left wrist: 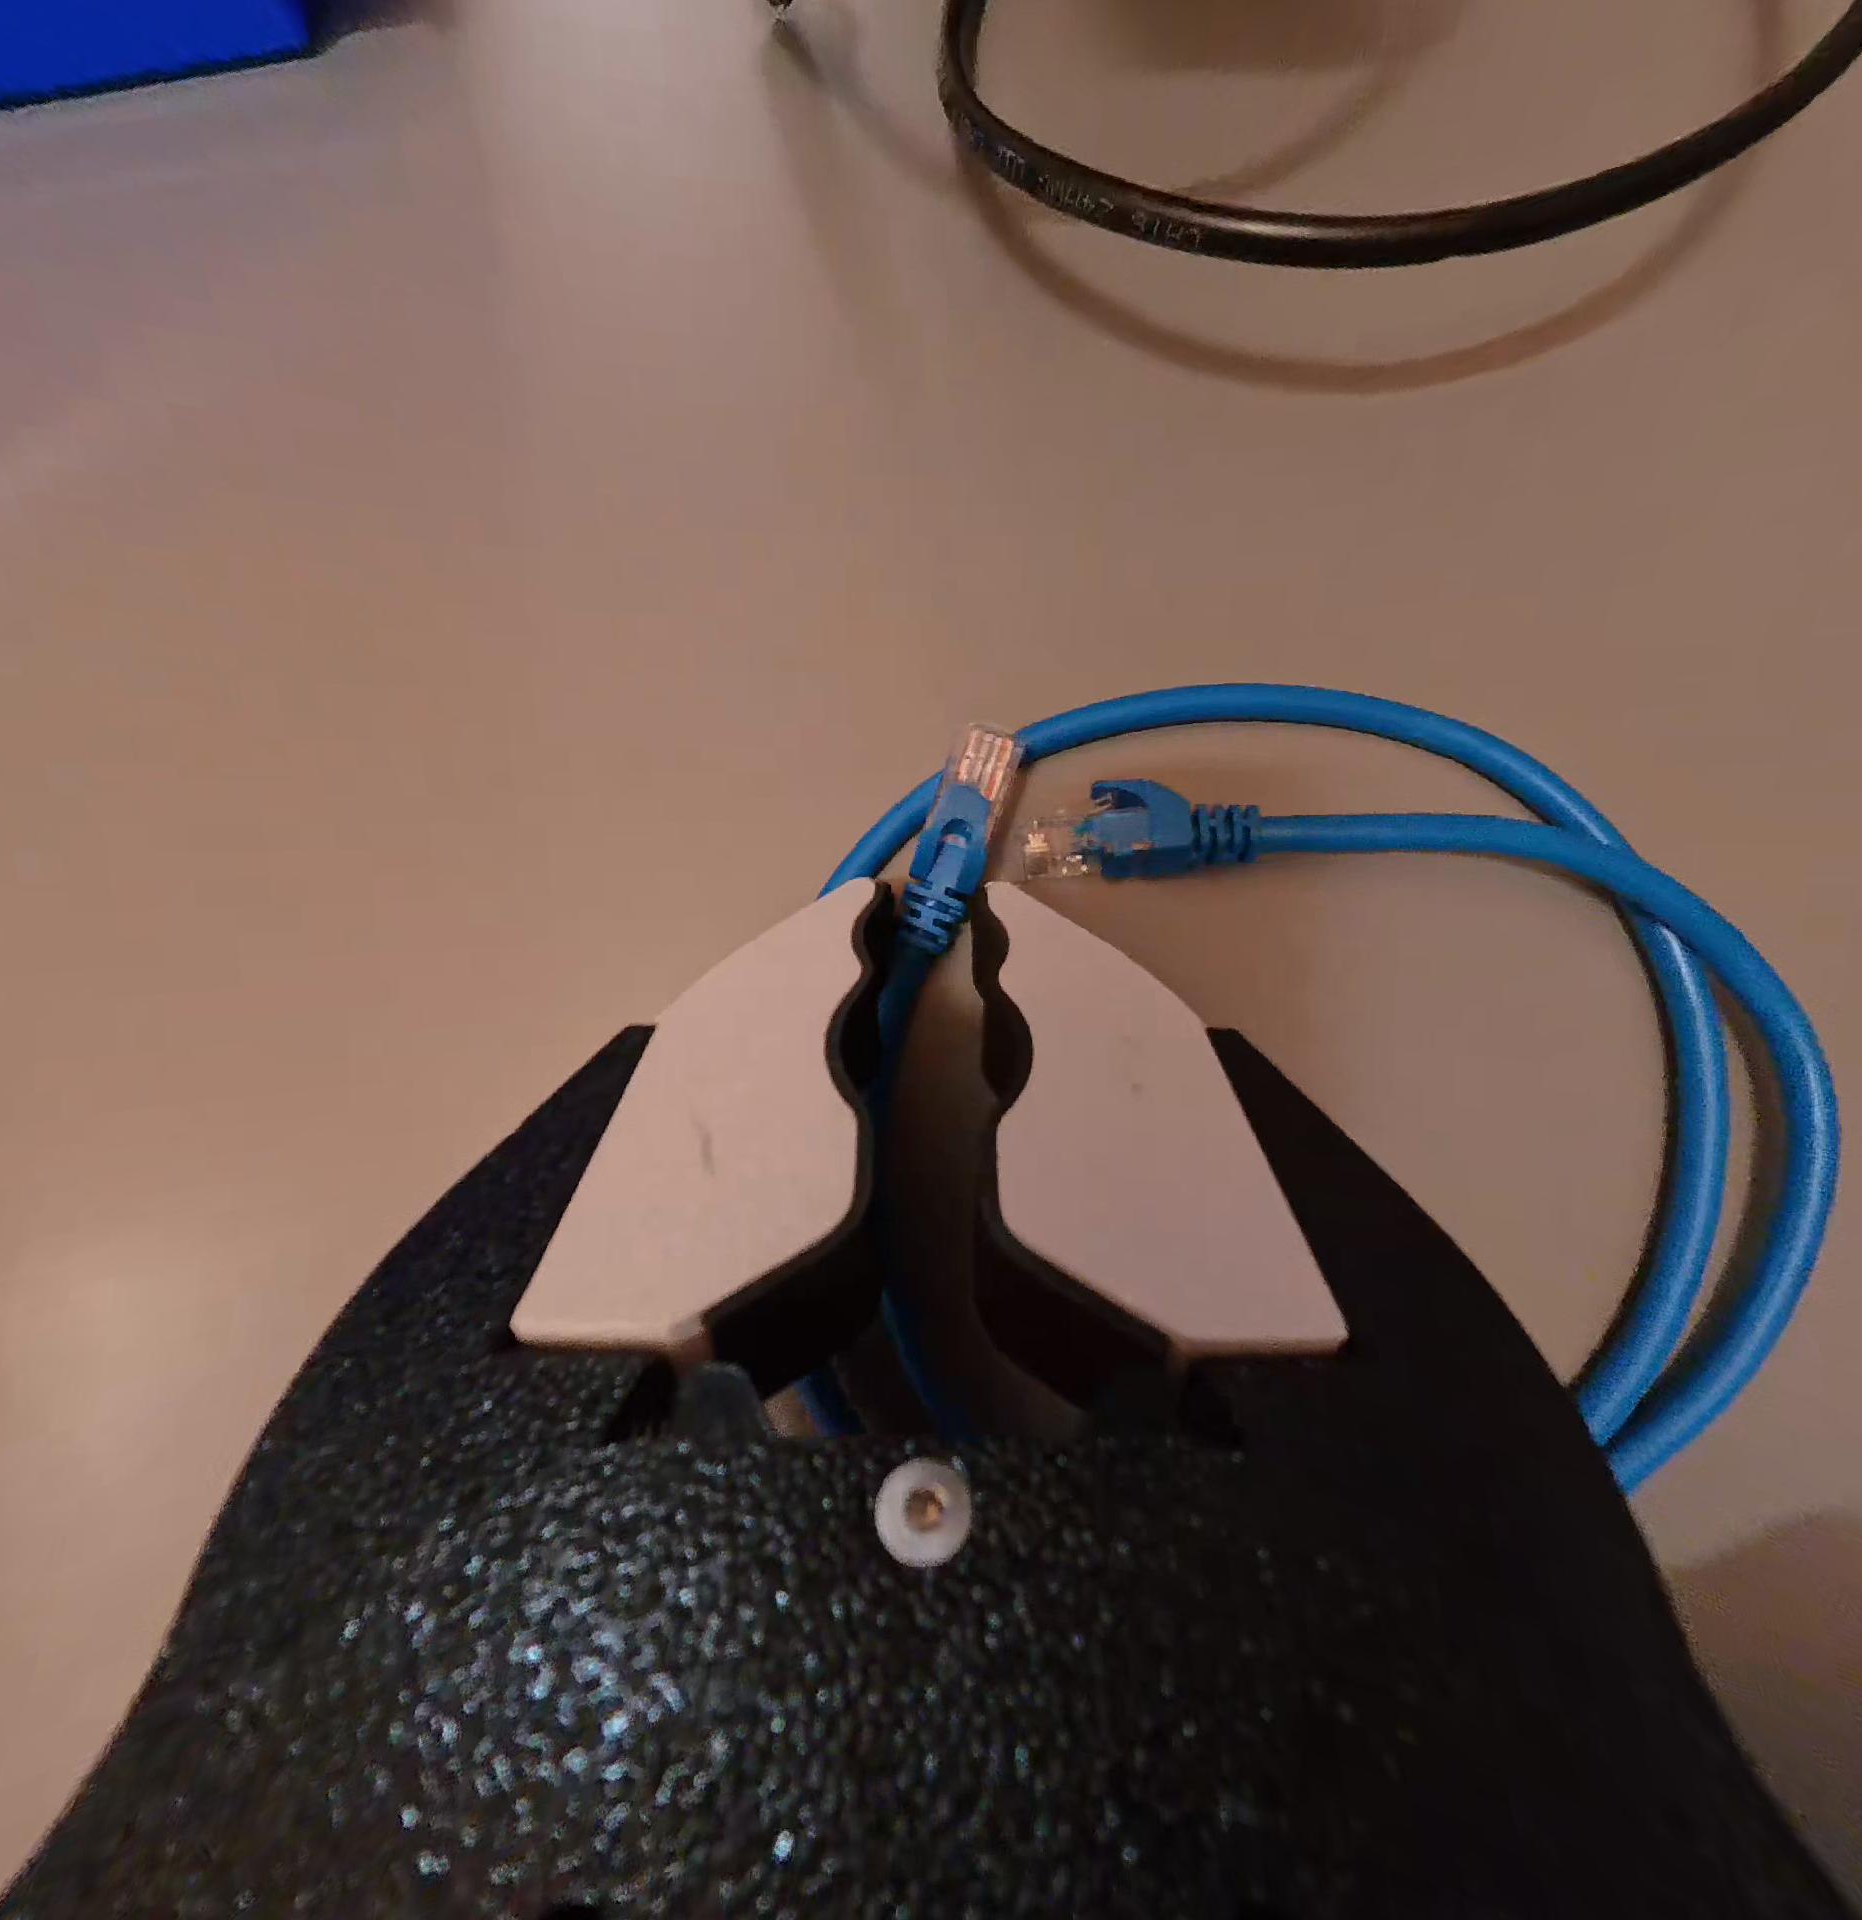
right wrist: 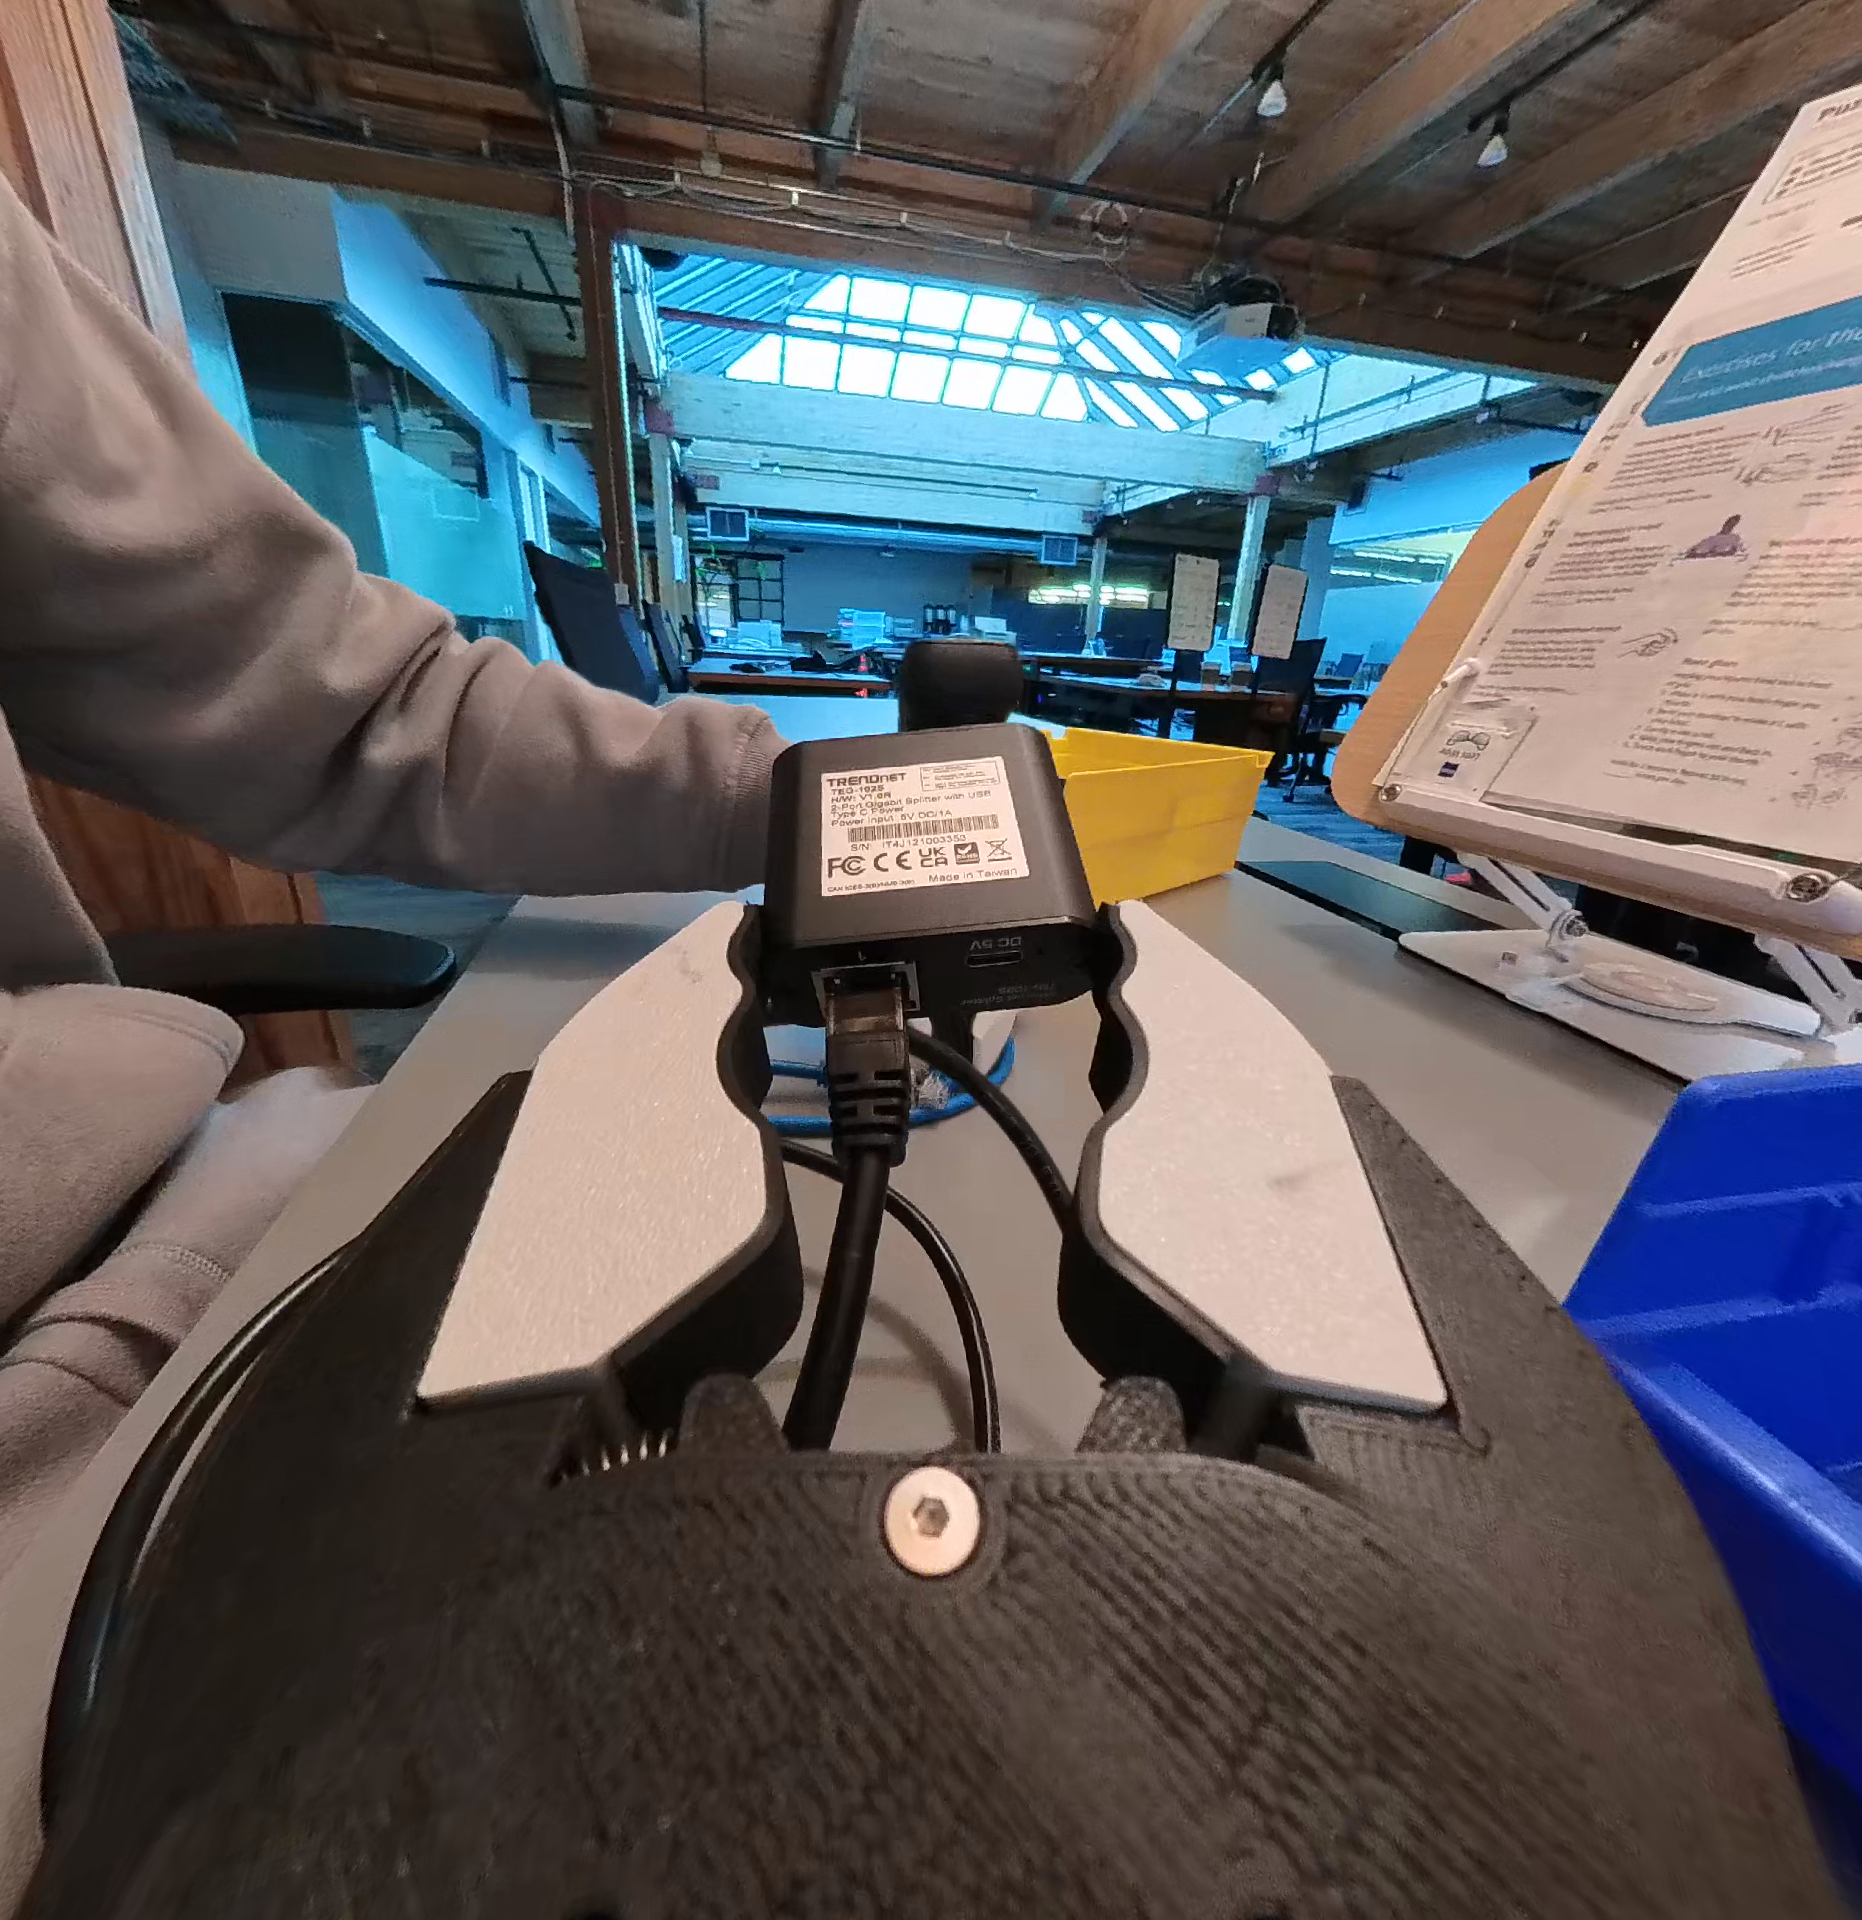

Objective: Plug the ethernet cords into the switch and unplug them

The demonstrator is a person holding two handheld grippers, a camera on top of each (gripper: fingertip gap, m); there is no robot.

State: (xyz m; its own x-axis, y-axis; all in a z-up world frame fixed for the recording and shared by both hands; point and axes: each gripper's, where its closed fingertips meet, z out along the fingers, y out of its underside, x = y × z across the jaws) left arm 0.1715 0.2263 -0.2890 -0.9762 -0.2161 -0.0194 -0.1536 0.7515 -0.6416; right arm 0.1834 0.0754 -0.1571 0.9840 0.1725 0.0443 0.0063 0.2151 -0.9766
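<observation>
In the left wrist view my left gripper [left wrist: 935,883] is shut on the blue ethernet cord [left wrist: 1737,1091] just behind one plug [left wrist: 963,805], which points up and away. The cord's other plug [left wrist: 1103,831] lies on the table beside it, and the cord coils to the right. In the right wrist view my right gripper [right wrist: 932,920] is shut on the black switch [right wrist: 922,842] and holds it above the table, label side up. A black ethernet cord [right wrist: 854,1195] is plugged into the switch's near port and hangs down between the fingers. A bit of blue cord [right wrist: 958,1101] shows below.
A black cable [left wrist: 1322,223] loops across the far table in the left wrist view. In the right wrist view a blue bin [right wrist: 1758,1299] is close on the right, a yellow bin [right wrist: 1155,800] behind the switch, a document stand [right wrist: 1633,727] at right, and a person's grey sleeve [right wrist: 283,675] at left. Some 20 cm of space lies between my two pairs of fingers.
</observation>
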